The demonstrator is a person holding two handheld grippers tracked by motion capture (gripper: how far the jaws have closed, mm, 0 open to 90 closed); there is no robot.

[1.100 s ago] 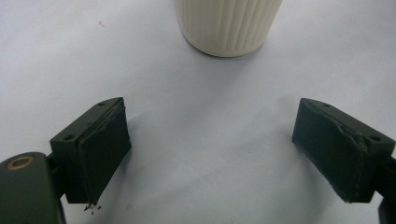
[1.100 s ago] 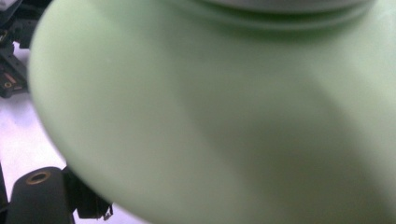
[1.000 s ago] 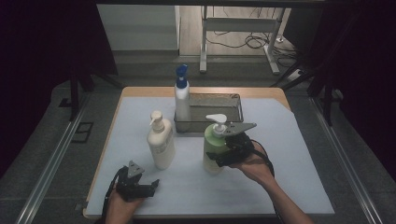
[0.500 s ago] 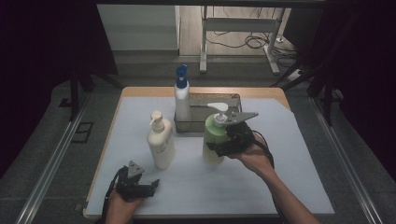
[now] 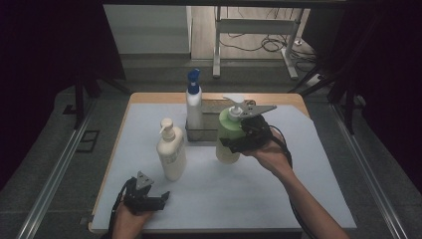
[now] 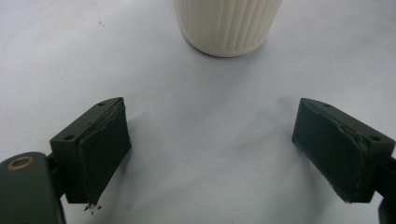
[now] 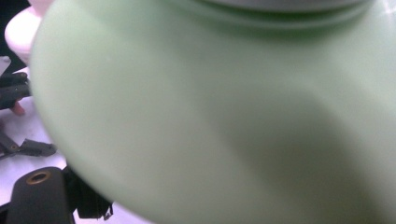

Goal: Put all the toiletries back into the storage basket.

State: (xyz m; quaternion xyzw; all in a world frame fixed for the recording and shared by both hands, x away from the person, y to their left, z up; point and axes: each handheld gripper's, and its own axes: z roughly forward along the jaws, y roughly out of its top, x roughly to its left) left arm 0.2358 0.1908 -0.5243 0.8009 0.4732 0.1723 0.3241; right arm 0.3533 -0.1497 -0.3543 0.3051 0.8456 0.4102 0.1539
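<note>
A pale green pump bottle (image 5: 228,134) hangs above the white mat, held by my right gripper (image 5: 242,138), which is shut on its body. Seen from the right gripper view, the green bottle (image 7: 224,107) is pressed close against the camera. A cream pump bottle (image 5: 170,152) stands upright on the mat at centre left; its ribbed base (image 6: 229,25) shows ahead of my left gripper (image 6: 212,149). That left gripper (image 5: 149,196) rests low near the table's front edge, jaws wide apart with nothing between them. A white bottle with a blue cap (image 5: 193,102) stands in a dark wire basket (image 5: 211,133).
The white mat (image 5: 308,164) covers most of the wooden table. Dark floor and metal rails flank both sides. A metal stand and cables lie beyond the far edge.
My right gripper has lifted the green bottle off the mat and carried it up and toward the basket. The left gripper has stayed put.
</note>
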